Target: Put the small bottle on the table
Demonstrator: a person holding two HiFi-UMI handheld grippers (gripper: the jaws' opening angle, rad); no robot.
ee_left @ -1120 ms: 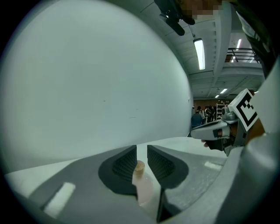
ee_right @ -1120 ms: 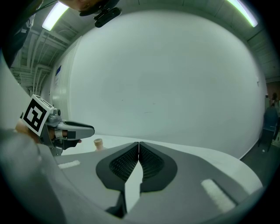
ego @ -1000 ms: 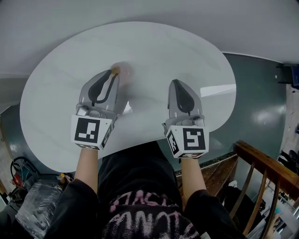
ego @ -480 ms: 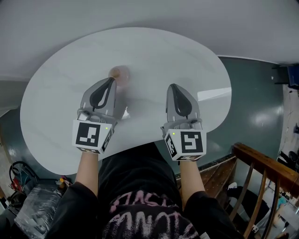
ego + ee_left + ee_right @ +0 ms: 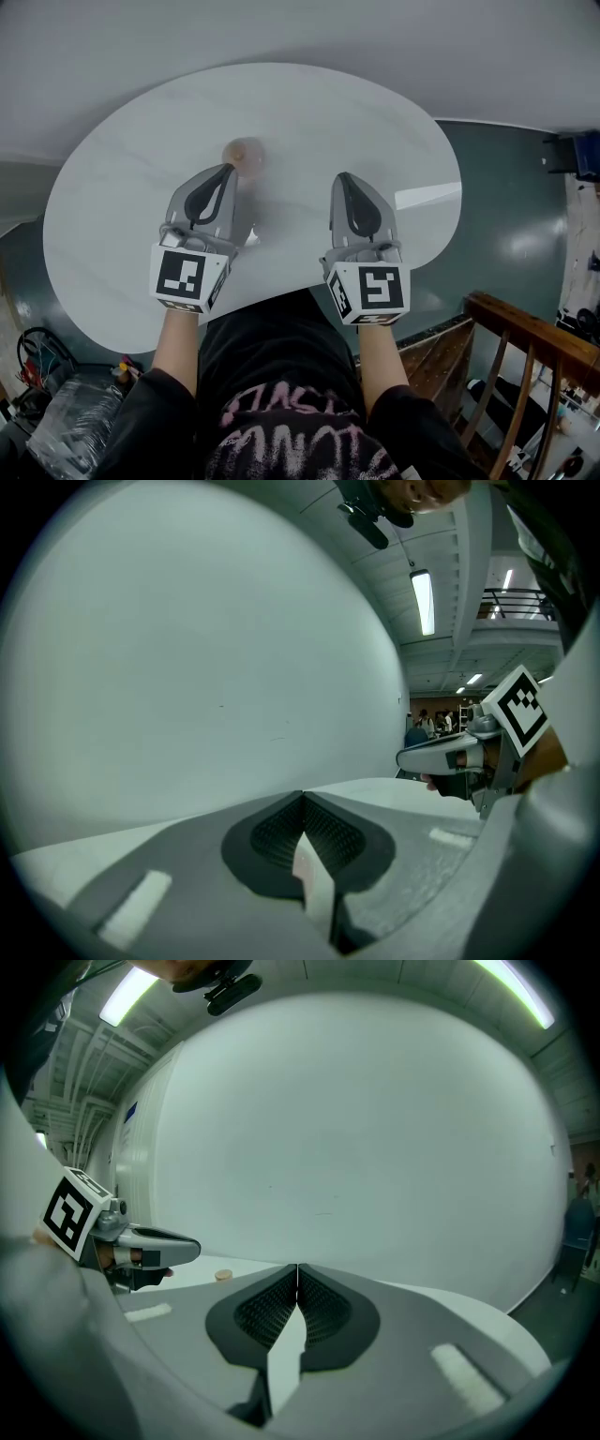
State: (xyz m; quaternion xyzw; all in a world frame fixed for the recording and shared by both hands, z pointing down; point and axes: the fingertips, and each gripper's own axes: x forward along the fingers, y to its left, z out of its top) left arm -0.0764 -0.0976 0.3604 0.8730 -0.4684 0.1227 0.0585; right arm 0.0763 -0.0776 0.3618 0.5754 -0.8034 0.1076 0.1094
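One white table [image 5: 328, 112], small bottle [image 5: 244, 152], left gripper [image 5: 227, 170], right gripper [image 5: 342, 177] both closed, green floor [image 5: 511, 216]

Grey left claw [image 5: 228, 170], grey right claw [image 5: 343, 177], black-white marker cubes [image 5: 186, 277], black pink-lettered shirt [image 5: 281, 417]

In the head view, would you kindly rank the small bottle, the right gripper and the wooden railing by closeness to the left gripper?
1. Small bottle, just ahead.
2. Right gripper, alongside, to the right.
3. Wooden railing, far lower right.
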